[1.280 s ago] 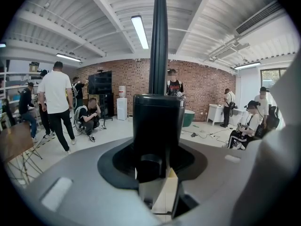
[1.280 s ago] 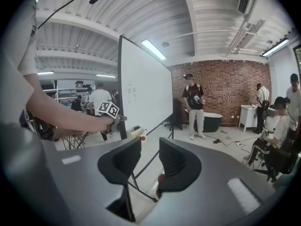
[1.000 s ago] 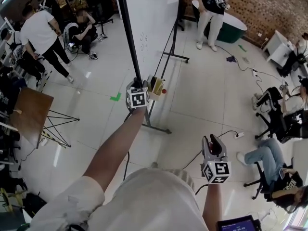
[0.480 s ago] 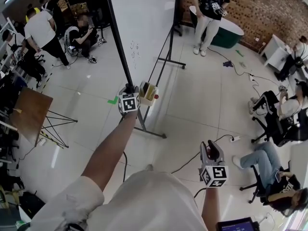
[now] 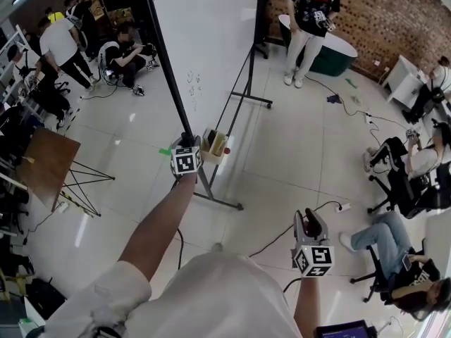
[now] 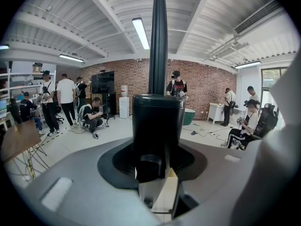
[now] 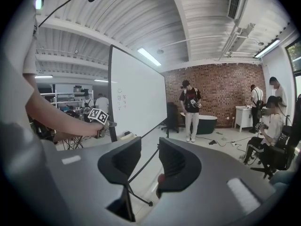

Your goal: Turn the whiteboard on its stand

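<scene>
Whiteboard [image 5: 211,34]: standing upright on its stand [image 5: 220,203] on the tiled floor [image 5: 296,139], black side edge [image 6: 158,55] turning toward the left gripper
Left gripper [image 5: 186,145]: jaws pinching that black side edge low down
Right gripper [image 5: 311,220]: hovering well apart from the board, jaws spread, holding nothing

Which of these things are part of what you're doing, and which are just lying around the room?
Part of the job: whiteboard, its stand, left gripper with jaws clamped on the board's black edge, right gripper with jaws apart and empty.
Just lying about: wooden table, green tub, white power strip.
</scene>
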{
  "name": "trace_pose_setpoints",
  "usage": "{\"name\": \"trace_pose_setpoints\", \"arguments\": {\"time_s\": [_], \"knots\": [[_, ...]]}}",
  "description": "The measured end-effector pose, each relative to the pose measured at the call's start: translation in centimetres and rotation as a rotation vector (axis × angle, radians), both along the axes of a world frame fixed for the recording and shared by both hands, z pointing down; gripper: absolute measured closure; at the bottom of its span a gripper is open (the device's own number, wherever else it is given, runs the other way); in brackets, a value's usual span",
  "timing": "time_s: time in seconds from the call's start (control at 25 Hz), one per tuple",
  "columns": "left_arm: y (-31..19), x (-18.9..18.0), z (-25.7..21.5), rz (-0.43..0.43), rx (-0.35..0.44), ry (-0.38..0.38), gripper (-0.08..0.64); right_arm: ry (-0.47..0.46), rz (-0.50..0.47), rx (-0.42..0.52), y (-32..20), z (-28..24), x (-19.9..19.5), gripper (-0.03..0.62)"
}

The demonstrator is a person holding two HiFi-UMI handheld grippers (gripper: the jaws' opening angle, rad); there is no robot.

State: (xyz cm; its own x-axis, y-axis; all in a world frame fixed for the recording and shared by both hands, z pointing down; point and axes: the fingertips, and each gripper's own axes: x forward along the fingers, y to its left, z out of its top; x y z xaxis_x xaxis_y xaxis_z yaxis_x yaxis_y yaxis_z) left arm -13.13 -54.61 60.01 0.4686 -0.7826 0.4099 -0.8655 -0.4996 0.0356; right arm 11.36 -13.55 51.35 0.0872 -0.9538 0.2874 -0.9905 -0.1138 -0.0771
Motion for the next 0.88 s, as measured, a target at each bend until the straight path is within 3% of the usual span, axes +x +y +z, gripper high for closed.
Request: {"name": "trace_pose_setpoints", "arguments": {"time_s": [0.88], "knots": [[7.5, -2.5, -0.7, -0.010, -0.020, -0.017, 0.367, -0.042, 0.039, 0.010, 9.6, 0.2, -0.3, 0.468]]}}
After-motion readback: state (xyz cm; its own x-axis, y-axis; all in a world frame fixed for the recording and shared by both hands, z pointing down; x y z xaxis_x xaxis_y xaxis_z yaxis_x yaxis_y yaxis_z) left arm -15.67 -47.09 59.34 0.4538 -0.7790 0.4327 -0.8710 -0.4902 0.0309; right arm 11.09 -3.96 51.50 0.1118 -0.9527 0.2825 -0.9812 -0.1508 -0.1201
